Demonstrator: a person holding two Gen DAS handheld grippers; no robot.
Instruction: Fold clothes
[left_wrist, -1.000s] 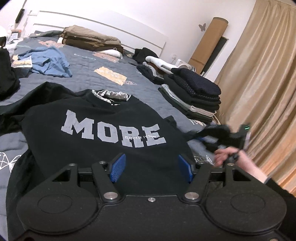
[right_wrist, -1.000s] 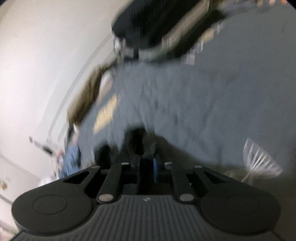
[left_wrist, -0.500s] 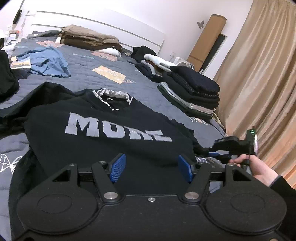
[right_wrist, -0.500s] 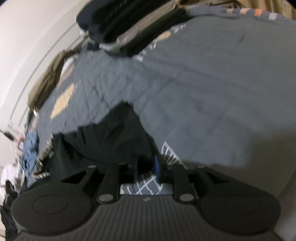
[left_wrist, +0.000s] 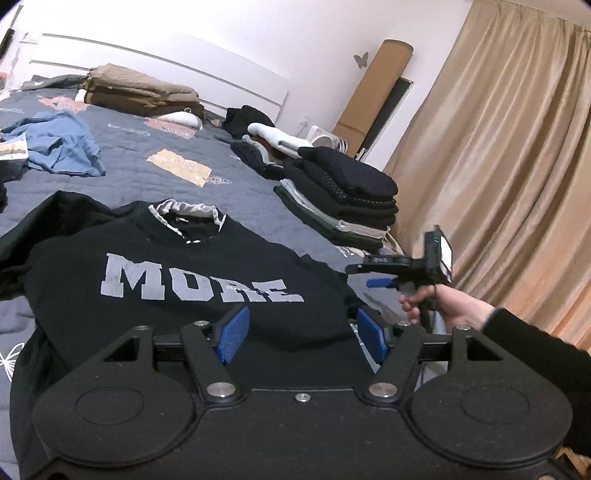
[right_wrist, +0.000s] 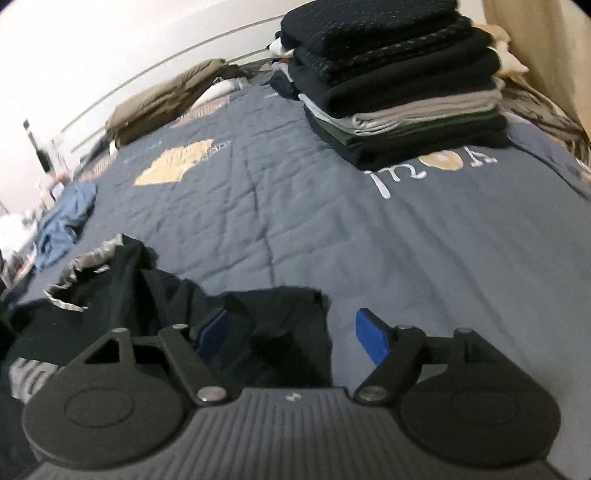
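Both grippers hang spread and empty over the black sweatshirt!

The left gripper (left_wrist: 301, 330) and right gripper (right_wrist: 291, 332) have blue pads apart, pinching nothing. The black MORE sweatshirt (left_wrist: 192, 280) lies face-up, unfolded, on the grey quilt (right_wrist: 332, 229); a folded stack (right_wrist: 399, 92) is done, while the blue garment (left_wrist: 59, 146) is crumpled. Tan curtains (left_wrist: 517, 147) beyond.
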